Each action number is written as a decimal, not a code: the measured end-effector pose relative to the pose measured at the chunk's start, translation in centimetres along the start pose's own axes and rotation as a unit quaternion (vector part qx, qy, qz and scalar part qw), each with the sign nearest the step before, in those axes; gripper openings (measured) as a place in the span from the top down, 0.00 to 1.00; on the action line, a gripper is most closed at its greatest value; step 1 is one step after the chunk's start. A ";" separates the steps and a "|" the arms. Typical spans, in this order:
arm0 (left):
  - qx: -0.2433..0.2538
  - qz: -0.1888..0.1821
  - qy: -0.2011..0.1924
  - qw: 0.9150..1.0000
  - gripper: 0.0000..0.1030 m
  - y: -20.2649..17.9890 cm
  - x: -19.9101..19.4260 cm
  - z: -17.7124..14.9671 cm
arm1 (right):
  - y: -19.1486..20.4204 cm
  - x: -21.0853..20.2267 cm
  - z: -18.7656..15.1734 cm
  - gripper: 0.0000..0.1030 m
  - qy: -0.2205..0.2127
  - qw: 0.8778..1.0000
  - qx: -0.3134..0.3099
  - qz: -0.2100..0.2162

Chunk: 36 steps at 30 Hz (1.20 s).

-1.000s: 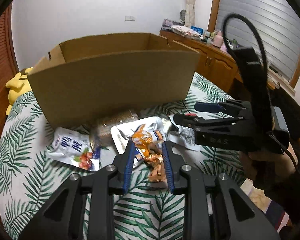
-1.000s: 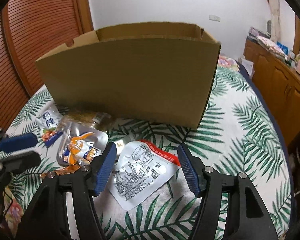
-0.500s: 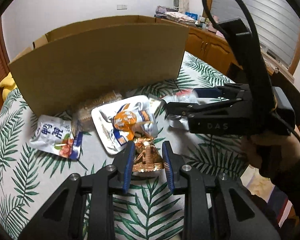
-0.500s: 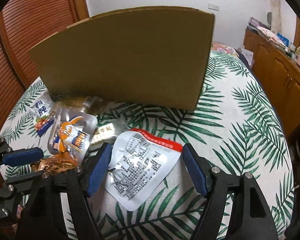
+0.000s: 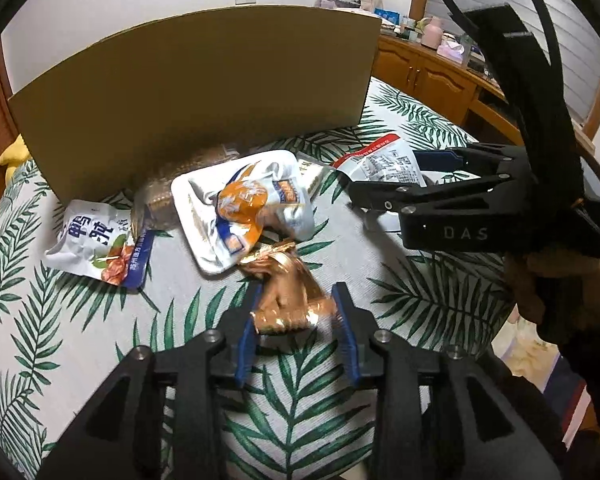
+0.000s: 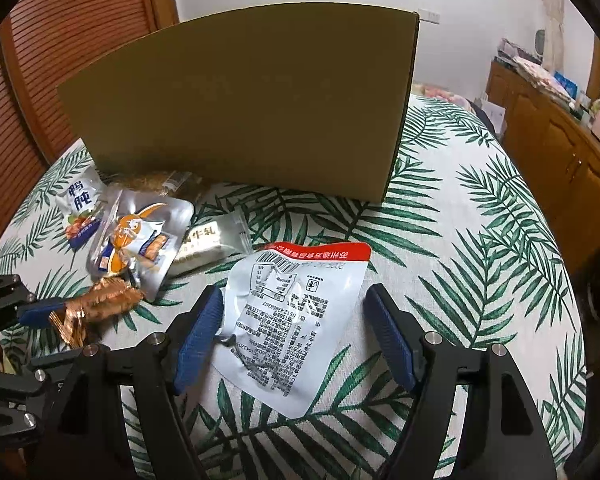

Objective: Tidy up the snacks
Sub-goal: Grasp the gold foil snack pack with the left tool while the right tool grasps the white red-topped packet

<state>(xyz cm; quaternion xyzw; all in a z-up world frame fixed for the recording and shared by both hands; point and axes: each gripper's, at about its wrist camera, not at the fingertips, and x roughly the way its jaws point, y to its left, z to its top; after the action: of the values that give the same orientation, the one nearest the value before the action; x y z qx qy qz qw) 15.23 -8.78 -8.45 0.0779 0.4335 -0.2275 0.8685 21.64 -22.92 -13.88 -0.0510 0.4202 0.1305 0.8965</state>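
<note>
Copper-coloured crinkled foil wrapper (image 5: 288, 300) lies between the blue pads of the left tool (image 5: 296, 332), resting on the palm-leaf patterned tabletop (image 5: 380, 408) in front of the other packets. One second ago the same pads stood closer together around it, with the wrapper raised among the pile; now the jaws are opening and a gap shows on the right side of the wrapper, while the left pad looks near or just touching. Judgement: the wrapper has been drawn clear of the pile, set down and is being released, not carried to the brown cardboard box (image 5: 204, 92) standing behind the snacks.

Right tool (image 6: 296, 336) stands wide, its pads straddling the white printed pouch with a red top band (image 6: 296, 312), which lies flat on the tabletop; neither pad presses on it. Its jaws have widened over the last second.

Silver and orange pouch (image 5: 244, 208) and white packet with blue characters (image 5: 96, 244) remain on the tabletop near the box wall. No snack is seen entering the box, whose interior is hidden; sorting appears at an early stage.
</note>
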 end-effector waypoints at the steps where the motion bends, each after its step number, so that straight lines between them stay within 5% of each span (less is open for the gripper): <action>1: 0.008 0.006 0.000 1.000 0.63 -0.3 0.0 -0.1 | 0.0 0.0 -0.1 0.26 0.000 1.000 0.001 0.000; 13: 0.008 0.030 0.011 0.999 0.57 -0.7 0.3 0.2 | 0.3 -0.5 -0.7 0.26 -0.006 1.000 -0.001 0.002; 22: -0.015 0.010 0.010 1.000 0.57 -0.3 0.7 0.7 | 0.3 -0.8 -1.1 0.26 -0.012 1.000 0.000 0.001; 26: -0.034 -0.015 -0.019 0.999 0.61 0.2 -0.1 1.0 | 0.4 -0.9 -1.4 0.26 -0.015 1.000 -0.001 0.002; 36: -0.029 0.003 -0.023 0.999 0.70 0.0 0.3 1.2 | 0.6 -1.0 -1.6 0.27 -0.018 1.000 -0.007 0.002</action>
<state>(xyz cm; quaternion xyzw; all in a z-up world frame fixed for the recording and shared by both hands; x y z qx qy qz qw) 16.28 -9.32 -7.94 0.0485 0.4198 -0.2138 0.8808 19.68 -22.85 -14.13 -0.0545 0.4033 0.1364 0.9032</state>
